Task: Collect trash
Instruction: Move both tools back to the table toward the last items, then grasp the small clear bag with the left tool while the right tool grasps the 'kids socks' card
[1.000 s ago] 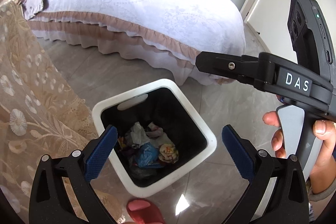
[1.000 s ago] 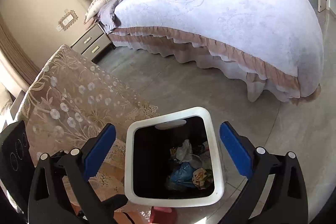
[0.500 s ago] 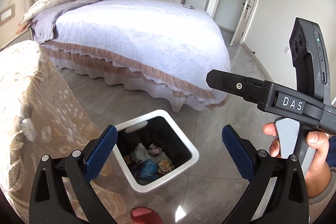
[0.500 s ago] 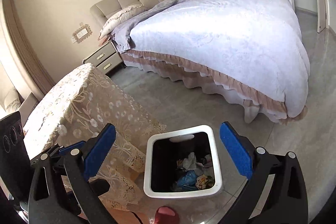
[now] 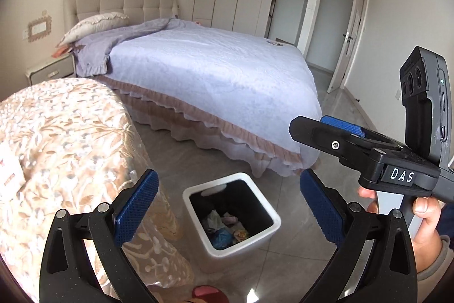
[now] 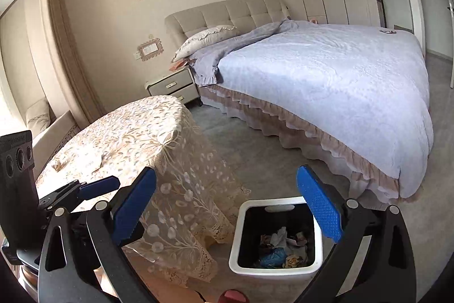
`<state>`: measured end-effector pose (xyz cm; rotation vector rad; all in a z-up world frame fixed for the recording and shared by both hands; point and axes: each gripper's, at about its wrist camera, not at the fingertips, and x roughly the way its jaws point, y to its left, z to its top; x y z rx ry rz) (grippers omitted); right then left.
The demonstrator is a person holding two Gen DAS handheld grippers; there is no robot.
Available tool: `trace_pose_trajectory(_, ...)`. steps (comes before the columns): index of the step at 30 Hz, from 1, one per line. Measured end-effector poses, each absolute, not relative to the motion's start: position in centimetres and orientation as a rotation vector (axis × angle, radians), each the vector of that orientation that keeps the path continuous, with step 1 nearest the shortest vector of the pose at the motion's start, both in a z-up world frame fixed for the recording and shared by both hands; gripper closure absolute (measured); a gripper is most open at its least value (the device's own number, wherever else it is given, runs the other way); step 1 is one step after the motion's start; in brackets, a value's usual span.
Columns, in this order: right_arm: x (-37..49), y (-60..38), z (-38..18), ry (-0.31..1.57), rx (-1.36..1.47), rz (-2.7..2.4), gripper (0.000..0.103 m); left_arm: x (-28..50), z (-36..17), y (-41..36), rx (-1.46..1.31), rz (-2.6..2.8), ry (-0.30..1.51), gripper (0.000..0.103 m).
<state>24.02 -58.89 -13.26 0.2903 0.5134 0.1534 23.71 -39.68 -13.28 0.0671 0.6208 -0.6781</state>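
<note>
left wrist view: the left gripper [image 5: 228,210] stands wide open with nothing between its blue, dimple-textured pads [image 5: 135,208]; beyond them a square white plastic trash bin [image 5: 271,213] with rounded corners and a black inside sits on the glossy grey tile floor [image 5: 215,158], holding crumpled paper and blue wrappers [image 5: 225,229]; a lace-patterned beige tablecloth [image 5: 71,144] drapes just left of the bin; a hand [image 5: 425,232] grips the other tool at right.

right wrist view: the right gripper [image 6: 227,210] is also spread wide and empty; the same bin [image 6: 237,240] lies below its right pad [image 6: 319,208], near the ruffled bed skirt [image 6: 312,132] of a quilted pale bedspread [image 6: 326,70].
</note>
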Motion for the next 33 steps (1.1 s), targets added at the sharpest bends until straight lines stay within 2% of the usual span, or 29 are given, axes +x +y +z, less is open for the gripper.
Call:
trace_pose_trajectory(17, 26.0, -46.8, -10.0, 0.452, 0.160, 0.360, 0.004, 22.6, -9.7, -26.1, 0.019, -0.388, 0.526, 0.005)
trace_pose_trajectory(33, 29.1, -34.6, -9.8, 0.479, 0.060, 0.496, 0.004, 22.8, -8.5, -13.6, 0.007, -0.142, 0.483, 0.005)
